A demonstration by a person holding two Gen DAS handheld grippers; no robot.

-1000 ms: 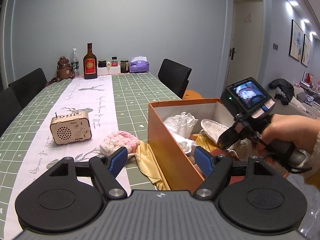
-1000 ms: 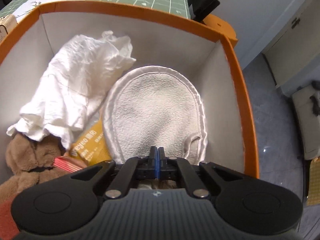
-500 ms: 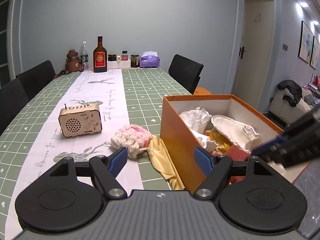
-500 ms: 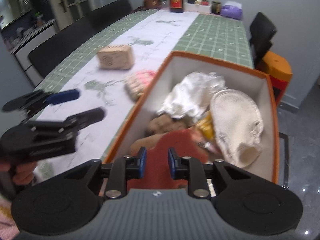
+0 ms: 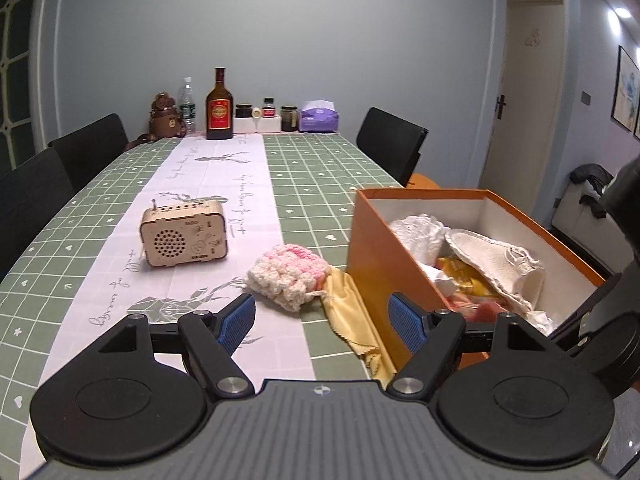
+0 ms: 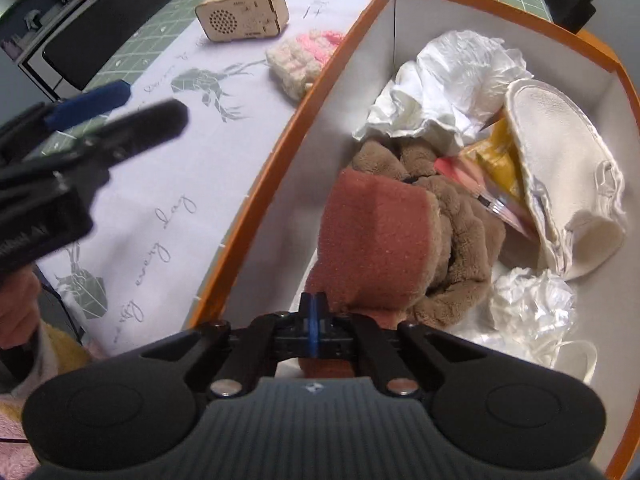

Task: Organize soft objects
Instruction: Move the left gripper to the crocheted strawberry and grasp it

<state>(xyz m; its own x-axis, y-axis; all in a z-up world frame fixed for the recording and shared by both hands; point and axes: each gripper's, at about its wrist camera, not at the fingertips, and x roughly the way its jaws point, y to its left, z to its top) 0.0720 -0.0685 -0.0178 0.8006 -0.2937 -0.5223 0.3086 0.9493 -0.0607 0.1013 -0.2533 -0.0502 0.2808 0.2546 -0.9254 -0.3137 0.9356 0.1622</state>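
My right gripper (image 6: 315,322) is pinched fully together with nothing between the pads, pointing down into the orange box (image 6: 280,152) — the reddish sponge (image 6: 372,232) lies just ahead of its tips, on the brown plush (image 6: 460,240). My left gripper (image 5: 320,322) stands wide and empty over the table (image 5: 320,184); the pink-and-cream knitted piece (image 5: 290,276) lies just beyond its tips, beside a yellow cloth (image 5: 348,312) against the box wall.
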